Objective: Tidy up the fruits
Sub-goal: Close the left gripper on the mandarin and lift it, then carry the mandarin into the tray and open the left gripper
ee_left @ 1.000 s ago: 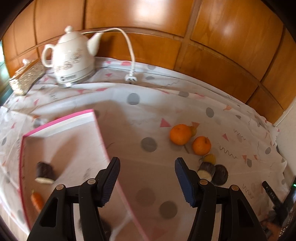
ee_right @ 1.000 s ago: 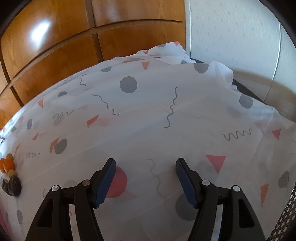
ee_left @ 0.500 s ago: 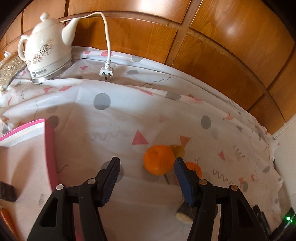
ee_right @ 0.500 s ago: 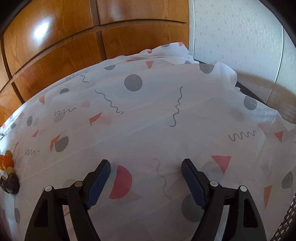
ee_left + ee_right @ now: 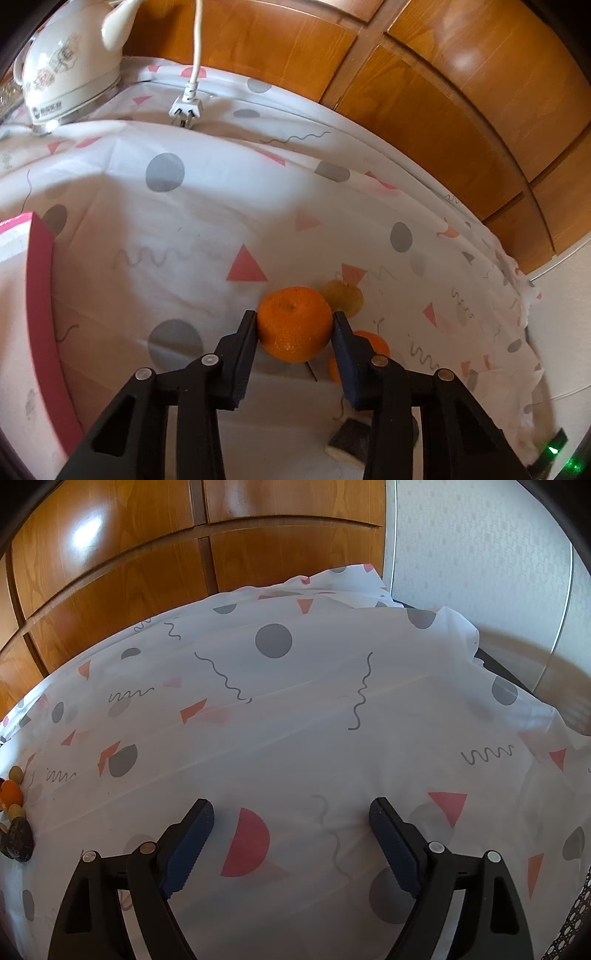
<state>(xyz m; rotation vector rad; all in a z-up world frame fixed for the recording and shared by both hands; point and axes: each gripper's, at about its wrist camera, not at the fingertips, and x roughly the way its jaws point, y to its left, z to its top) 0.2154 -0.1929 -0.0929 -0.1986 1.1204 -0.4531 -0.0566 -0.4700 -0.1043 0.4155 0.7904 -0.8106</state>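
Note:
In the left wrist view my left gripper (image 5: 294,320) has closed on an orange mandarin (image 5: 294,324); both pads touch its sides as it rests on the patterned tablecloth. A yellow-green fruit (image 5: 345,297) lies just behind it, a second mandarin (image 5: 373,343) is half hidden behind the right finger, and a dark cut piece (image 5: 351,439) lies nearer me. A pink-edged tray (image 5: 38,280) is at the left. In the right wrist view my right gripper (image 5: 291,821) is open and empty over bare cloth; the fruit cluster (image 5: 13,812) shows at the far left edge.
A white teapot-style kettle (image 5: 66,70) stands at the back left, its cord and plug (image 5: 186,109) lying on the cloth. Wooden panels (image 5: 424,92) run behind the table. A white wall (image 5: 480,554) borders the right side.
My left gripper moved forward and right from over the tray to the fruit cluster and closed around the nearest mandarin. My right gripper opened slightly wider and stayed in place.

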